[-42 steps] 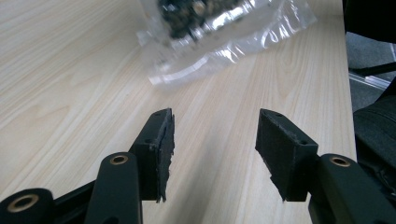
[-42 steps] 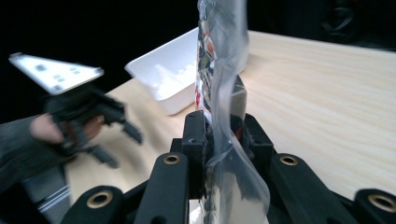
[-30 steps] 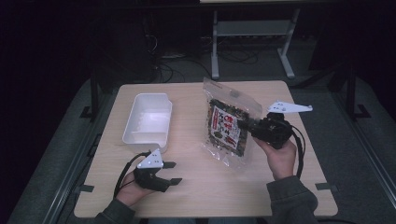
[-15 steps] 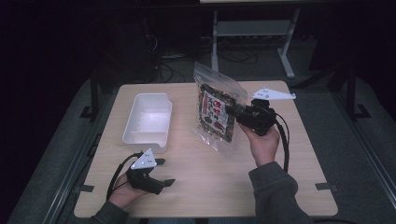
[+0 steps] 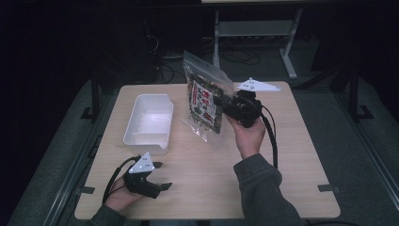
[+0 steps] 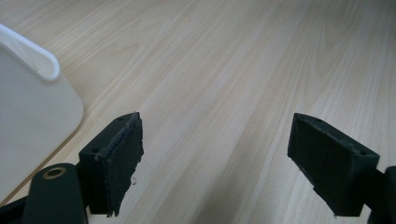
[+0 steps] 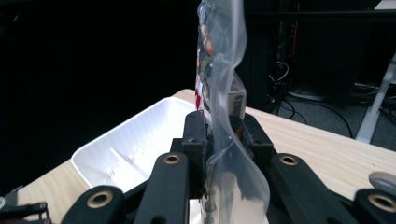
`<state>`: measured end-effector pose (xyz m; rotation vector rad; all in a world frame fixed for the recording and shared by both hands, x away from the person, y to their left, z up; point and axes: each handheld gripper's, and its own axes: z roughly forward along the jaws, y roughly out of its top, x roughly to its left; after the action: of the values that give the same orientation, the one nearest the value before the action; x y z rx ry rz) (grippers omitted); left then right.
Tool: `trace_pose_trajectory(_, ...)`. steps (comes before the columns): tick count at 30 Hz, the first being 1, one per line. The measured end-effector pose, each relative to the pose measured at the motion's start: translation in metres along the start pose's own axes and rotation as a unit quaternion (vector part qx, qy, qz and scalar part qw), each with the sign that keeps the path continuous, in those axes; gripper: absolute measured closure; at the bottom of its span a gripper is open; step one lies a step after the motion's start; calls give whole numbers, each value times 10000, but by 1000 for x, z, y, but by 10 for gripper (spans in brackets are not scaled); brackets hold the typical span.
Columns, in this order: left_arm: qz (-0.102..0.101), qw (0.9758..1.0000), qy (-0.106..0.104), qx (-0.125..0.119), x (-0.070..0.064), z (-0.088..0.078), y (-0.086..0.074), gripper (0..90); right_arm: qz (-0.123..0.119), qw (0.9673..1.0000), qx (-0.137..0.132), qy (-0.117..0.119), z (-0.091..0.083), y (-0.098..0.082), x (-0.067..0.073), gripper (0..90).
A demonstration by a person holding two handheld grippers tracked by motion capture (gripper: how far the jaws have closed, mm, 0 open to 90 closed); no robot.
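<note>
The right hand-held gripper (image 5: pixel 225 104) is holding a clear bag (image 5: pixel 205 100) up off the tabletop (image 5: pixel 282 155), above its middle and toward the far edge. Its jaws are clamped on the bag's right edge, and the bag is standing nearly upright, with the printed packet inside it facing the left side. In the right gripper view the two black jaws are pressing the clear plastic (image 7: pixel 224 116) between them, and the bag is rising straight up from the grip (image 7: pixel 223 140). The person's right hand (image 5: pixel 248 134) is wrapping the gripper's body from below, and the cable is trailing down toward the sleeve.

A white tray (image 5: pixel 133 136) is sitting on the left half of the tabletop, just left of the bag and apart from it. In the right gripper view the tray (image 7: pixel 93 156) is lying beyond and left of the jaws.

The left hand-held gripper (image 5: pixel 160 175) is resting low near the front left corner, just in front of the tray. Its jaws have just been opening and are standing wide apart (image 6: pixel 215 158) with only bare wood between them; the tray's rounded corner (image 6: pixel 46 70) is showing at the left.
</note>
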<state>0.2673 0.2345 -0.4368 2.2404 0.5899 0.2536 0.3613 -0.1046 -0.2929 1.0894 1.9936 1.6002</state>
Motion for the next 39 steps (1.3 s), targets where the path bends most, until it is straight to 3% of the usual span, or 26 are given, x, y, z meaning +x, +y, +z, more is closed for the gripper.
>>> trace_pose_trajectory(10,-86,10000,-29,23,2,-1,-1,179,75,9998,-172,38,32,14,17,753)
trace_pose_trajectory(14,-10,10000,-25,34,1,-1,-1,179,167,9996,-230,72,50,18,23,752)
trace_pose_trajectory(22,-13,10000,-22,22,3,-4,-3,179,196,9994,-263,86,68,24,32,753)
trace_pose_trajectory(30,-86,10000,21,-1,6,-9,-6,179,75,9995,-296,-6,79,31,41,753)
trace_pose_trajectory(39,-134,9999,63,-16,8,-13,-10,181,166,9993,-336,-17,94,36,44,752)
